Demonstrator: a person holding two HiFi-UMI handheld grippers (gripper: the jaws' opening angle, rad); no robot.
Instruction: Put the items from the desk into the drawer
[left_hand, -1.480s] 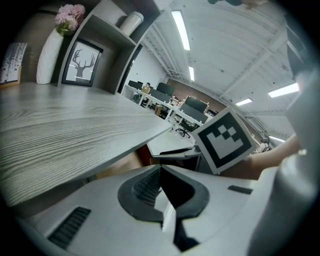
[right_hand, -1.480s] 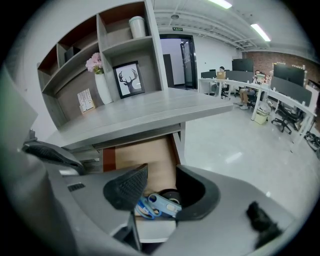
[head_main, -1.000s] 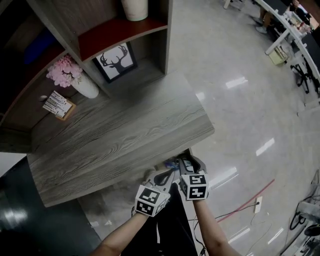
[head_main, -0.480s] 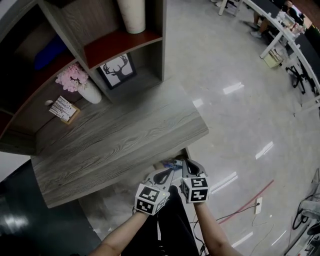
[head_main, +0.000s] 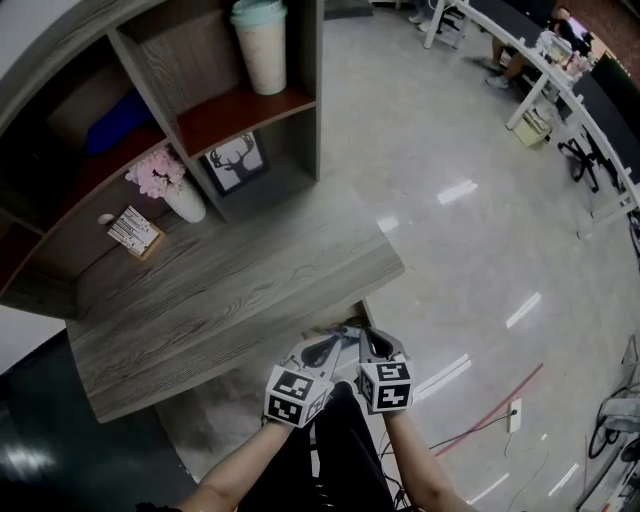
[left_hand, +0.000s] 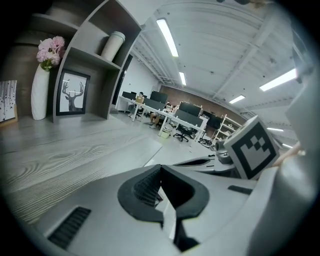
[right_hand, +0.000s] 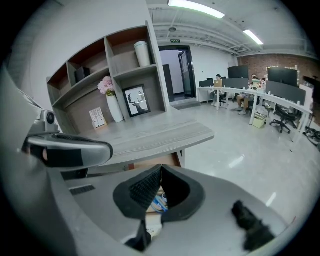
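In the head view a grey wood-grain tabletop (head_main: 230, 290) is stretching under a boxy shelf unit (head_main: 312, 100); the drawer (head_main: 338, 323) is showing below its near edge. In the left gripper view the left gripper (left_hand: 160, 168) is pressing its ribbed black fingers together, empty; in the right gripper view the right gripper (right_hand: 161, 168) is doing likewise, with a blue-and-white item (right_hand: 159, 202) lying in the open drawer beyond.

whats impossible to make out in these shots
Drawer contents: head view, left tool and right tool cover it; right gripper view, only a blue-white sliver shows past shut jaws.
Print on the card: head view, too small.
Blue thing, upper left: head view, too dark.
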